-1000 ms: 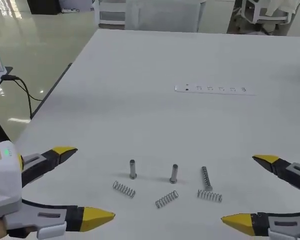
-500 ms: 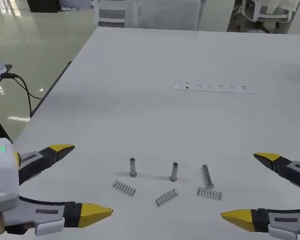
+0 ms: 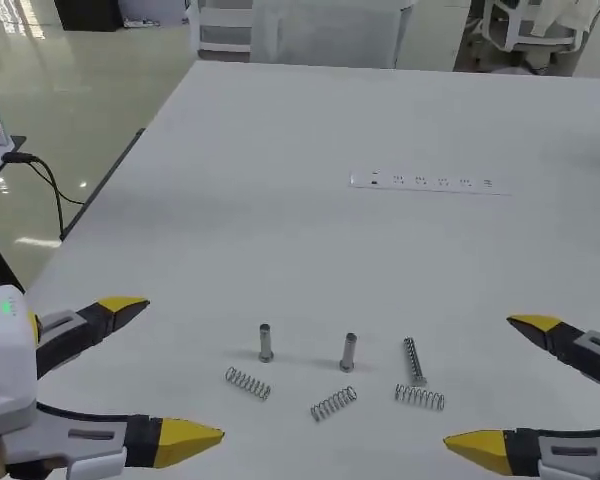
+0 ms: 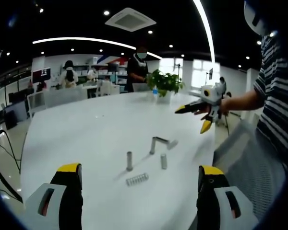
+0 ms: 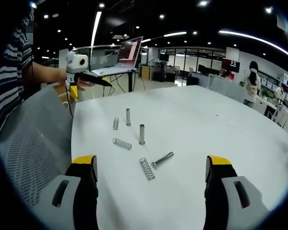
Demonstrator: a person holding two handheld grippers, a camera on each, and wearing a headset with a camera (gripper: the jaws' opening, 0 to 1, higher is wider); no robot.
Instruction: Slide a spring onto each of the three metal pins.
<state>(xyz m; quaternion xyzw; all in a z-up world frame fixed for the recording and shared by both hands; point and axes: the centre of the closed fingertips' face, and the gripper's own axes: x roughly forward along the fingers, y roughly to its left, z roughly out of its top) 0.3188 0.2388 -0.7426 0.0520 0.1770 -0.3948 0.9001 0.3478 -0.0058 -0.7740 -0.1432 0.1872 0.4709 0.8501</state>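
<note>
Fig.: head view. Left tool (image 3: pixel 177 368) and right tool (image 3: pixel 483 381), jaws spread wide, nothing held, at near edge of white desk (image 3: pixel 310 130). Btwn them, L to R: left pin (image 3: pixel 265 341) and middle pin (image 3: pixel 348 351) upright; right pin (image 3: pixel 413 360) lying on its side. Loose on desk just in front of pins: left spring (image 3: pixel 248 382), middle spring (image 3: pixel 334 401), right spring (image 3: pixel 420 396), the last just beside right pin's near end. Power strip (image 3: pixel 428 181) well behind.

Table (image 3: pixel 280 200): smooth, matt white surface. Pins (image 3: pixel 265 341): smooth bright metal with a slight sheen. Springs (image 3: pixel 248 381): coiled metal wire. Left gripper (image 3: pixel 183 368) and right gripper (image 3: pixel 478 381): matt grey plastic, yellow tips. Power strip (image 3: pixel 430 181): white plastic. Floor (image 3: pixel 70 110): glossy, reflective.
</note>
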